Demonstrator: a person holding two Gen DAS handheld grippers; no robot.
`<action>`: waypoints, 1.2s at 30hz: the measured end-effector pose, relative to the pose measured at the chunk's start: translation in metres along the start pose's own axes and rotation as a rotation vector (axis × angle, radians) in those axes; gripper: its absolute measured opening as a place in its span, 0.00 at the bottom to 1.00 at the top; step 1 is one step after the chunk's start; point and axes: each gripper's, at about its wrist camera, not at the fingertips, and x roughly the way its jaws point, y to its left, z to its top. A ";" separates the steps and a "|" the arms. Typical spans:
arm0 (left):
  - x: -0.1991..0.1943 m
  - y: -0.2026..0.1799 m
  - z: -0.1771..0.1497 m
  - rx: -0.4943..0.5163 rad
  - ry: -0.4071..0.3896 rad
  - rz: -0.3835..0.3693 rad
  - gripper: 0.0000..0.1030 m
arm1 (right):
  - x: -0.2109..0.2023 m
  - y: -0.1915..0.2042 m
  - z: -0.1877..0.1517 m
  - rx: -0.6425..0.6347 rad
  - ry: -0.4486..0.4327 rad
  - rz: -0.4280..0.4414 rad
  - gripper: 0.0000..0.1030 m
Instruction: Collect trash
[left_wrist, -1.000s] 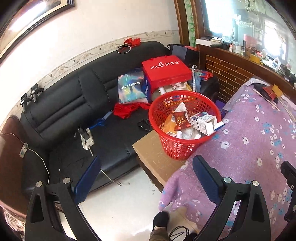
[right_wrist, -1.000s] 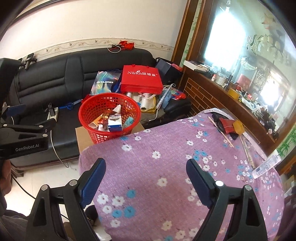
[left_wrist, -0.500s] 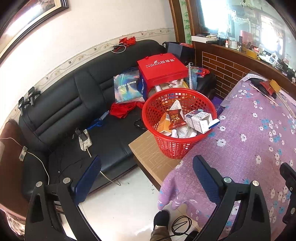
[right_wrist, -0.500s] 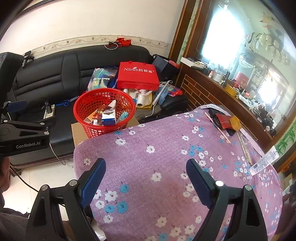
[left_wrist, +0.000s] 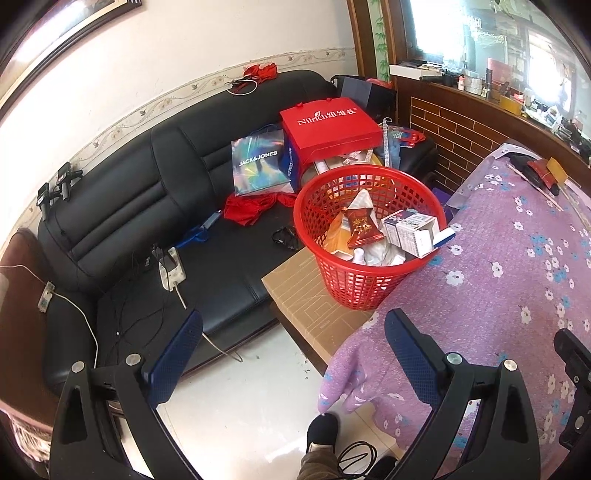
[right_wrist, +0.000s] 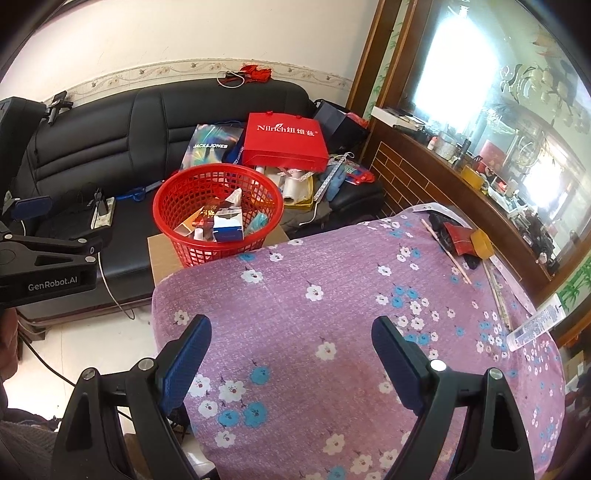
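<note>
Both grippers spread wide, empty: left gripper (left_wrist: 291, 350), right gripper (right_wrist: 291, 349). Red basket (right_wrist: 218, 218) at 11 o'clock, already holding trash. Candidate pickup is probably the clear bottle (right_wrist: 535, 323) at 3 o'clock on the purple cloth (right_wrist: 332, 314). Approach low, span the bottle crosswise, close gently.

A: How does the left gripper (left_wrist: 291, 347) stand?

B: Jaws wide apart, nothing between the blue pads (left_wrist: 177, 354). It is held up in the air, tilted downward.

A: And the right gripper (right_wrist: 291, 350)?

B: The same: spread wide, empty, angled down. The left gripper shows at its left side (right_wrist: 44, 266), level with it and close by.
</note>
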 end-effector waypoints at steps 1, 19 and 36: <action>0.000 0.001 0.000 -0.002 0.001 0.001 0.95 | 0.001 0.001 0.000 -0.002 0.001 0.002 0.89; 0.009 0.014 -0.003 -0.022 0.026 0.011 0.95 | 0.009 0.011 0.005 -0.022 0.018 0.018 0.89; 0.010 0.016 -0.003 -0.020 0.024 0.018 0.95 | 0.010 0.014 0.006 -0.023 0.020 0.017 0.89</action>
